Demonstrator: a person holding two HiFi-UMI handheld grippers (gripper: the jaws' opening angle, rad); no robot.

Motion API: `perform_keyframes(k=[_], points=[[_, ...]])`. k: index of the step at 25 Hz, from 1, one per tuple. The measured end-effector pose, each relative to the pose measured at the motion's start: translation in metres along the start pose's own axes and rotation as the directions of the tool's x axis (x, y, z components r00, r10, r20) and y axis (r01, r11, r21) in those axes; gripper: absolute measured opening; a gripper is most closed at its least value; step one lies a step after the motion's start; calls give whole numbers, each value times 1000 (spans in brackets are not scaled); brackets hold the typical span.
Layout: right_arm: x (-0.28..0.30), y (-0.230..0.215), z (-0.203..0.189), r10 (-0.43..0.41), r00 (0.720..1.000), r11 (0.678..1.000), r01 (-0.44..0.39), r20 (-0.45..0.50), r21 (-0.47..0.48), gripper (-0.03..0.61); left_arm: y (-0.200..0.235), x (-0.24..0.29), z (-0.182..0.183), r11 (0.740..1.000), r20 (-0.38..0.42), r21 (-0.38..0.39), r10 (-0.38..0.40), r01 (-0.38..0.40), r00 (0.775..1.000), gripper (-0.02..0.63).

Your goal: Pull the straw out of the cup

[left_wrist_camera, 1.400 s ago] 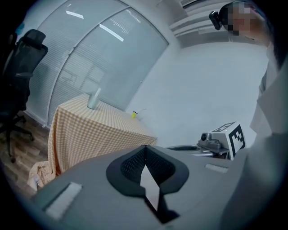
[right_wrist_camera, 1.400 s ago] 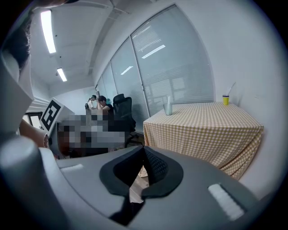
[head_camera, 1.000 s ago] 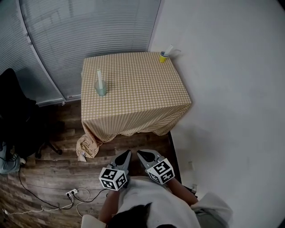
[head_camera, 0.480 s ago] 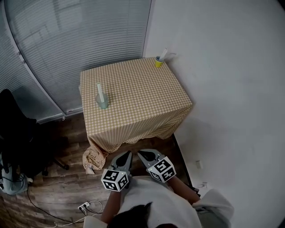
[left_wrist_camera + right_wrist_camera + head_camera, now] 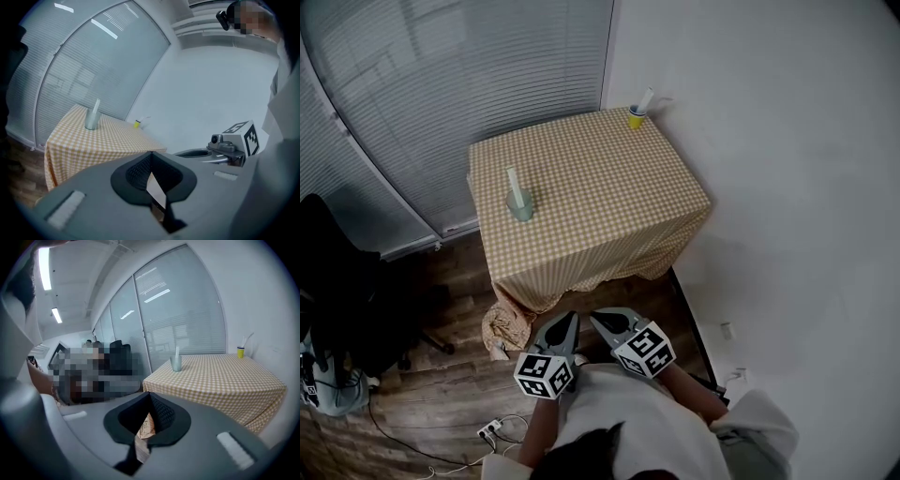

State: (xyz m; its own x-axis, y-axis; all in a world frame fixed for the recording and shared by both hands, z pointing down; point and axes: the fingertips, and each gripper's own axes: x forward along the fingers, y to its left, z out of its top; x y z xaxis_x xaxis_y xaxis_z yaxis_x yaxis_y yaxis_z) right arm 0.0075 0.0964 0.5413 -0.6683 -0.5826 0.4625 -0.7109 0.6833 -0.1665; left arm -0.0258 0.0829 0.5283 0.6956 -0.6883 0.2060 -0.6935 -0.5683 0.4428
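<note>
Straw (image 5: pixel 513 181) stands in grey cup (image 5: pixel 521 208) on checked tbl (image 5: pixel 600 187); L gripper (image 5: pixel 571 318), R gripper (image 5: pixel 595 318) (well short of tbl): all 4 jaws together, empty.

text: none legible | signs: square coded markers — left cube (image 5: pixel 545 374), right cube (image 5: pixel 644 350)

Checked cloth tablecloth (image 5: pixel 591 202), wood-plank floor (image 5: pixel 422 412)

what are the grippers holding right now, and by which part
Nothing: the left gripper and right gripper are both shut and empty, away from the table.
</note>
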Motion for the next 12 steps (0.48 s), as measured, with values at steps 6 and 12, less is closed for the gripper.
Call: perform_keyframes(k=[6,12], points=[[6,-1,1,27,999,999,-28,20,47,6,7,-9,4,999,-1,24,35,-35,999,14],[23,-8,12,62,997,995,-66,51,76,6,26,-13,9,996,12,26,84,-84,996,14]])
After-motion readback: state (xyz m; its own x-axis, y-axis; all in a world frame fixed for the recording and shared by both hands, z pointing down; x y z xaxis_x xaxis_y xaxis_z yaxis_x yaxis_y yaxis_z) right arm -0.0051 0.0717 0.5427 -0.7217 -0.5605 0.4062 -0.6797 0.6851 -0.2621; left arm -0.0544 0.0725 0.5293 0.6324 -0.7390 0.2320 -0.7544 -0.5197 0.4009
